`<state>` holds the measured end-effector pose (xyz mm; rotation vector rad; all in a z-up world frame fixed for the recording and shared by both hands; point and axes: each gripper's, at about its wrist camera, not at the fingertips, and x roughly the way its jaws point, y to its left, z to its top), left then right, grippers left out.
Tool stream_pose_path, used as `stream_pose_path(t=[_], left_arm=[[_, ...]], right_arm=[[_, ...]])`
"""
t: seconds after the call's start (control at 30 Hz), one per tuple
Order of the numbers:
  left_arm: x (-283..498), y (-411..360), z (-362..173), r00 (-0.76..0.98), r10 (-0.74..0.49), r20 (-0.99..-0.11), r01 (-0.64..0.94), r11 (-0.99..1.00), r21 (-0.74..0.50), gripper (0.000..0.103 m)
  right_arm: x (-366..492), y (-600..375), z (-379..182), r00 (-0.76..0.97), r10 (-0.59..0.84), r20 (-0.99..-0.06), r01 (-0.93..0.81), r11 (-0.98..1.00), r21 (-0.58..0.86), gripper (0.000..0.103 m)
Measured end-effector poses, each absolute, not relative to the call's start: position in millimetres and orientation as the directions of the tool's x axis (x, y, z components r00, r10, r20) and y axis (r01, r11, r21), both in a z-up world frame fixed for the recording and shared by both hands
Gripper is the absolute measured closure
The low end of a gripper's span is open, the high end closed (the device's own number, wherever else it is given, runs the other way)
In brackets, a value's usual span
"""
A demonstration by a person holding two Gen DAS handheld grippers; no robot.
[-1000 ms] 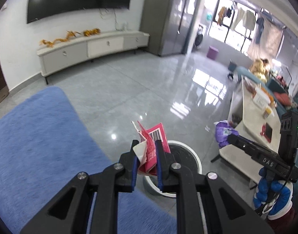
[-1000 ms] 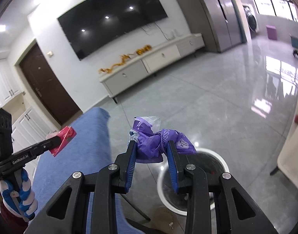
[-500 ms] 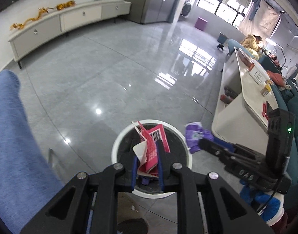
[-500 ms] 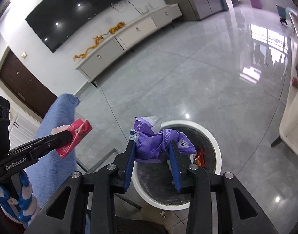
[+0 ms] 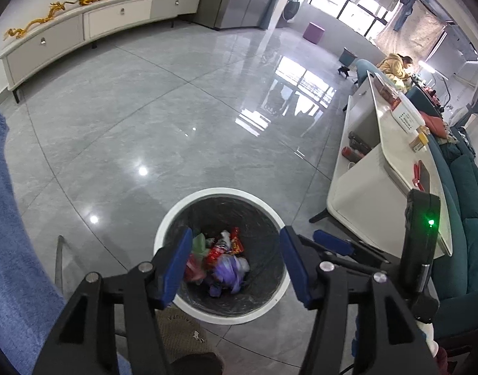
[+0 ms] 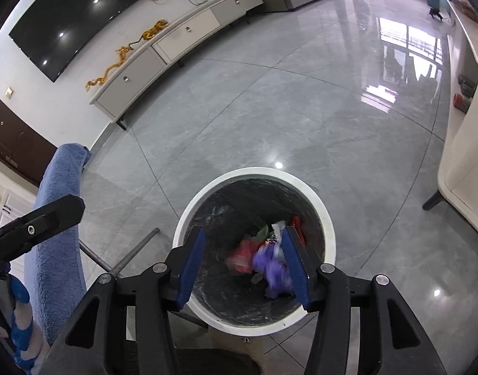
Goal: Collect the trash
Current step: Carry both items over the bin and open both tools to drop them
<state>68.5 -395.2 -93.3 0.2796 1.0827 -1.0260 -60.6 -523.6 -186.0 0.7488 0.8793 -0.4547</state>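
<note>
**Both grippers over the bin, nothing held**

Above the bin (image 5: 163, 234), the left hand-held gripper (image 5: 235, 262) hangs with its blue pads spread wide and nothing between them. Beside it, the right hand-held gripper (image 6: 243, 261) is just as wide apart and also bare. Trash lies at the bottom of the black liner — a purple bag (image 6: 271, 267), a red wrapper (image 6: 242, 254) next to it, and small red and green scraps (image 5: 221, 243). The bin stands on grey floor (image 5: 176, 118), with a blue cloth (image 6: 56, 218) to its left and a white table (image 5: 373, 168) to its right.
</note>
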Motion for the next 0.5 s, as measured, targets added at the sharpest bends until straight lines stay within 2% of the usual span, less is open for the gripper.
stream_pose_path(t=[0.23,0.5], left_arm=[[62.4,-358.8,-64.3,0.245,-0.547,-0.8,0.772,0.61,-0.18,0.046],[56.3,-292.9,-25.9,0.446,-0.503,-0.74,0.69,0.72,-0.074,0.039]], right_arm=[[-60.3,-510.3,-158.8,0.591,-0.1,-0.8,0.617,0.695,0.369,0.045],[-51.3,-466.7,-110.0,0.637,-0.148,-0.756,0.56,0.764,0.322,0.035]])
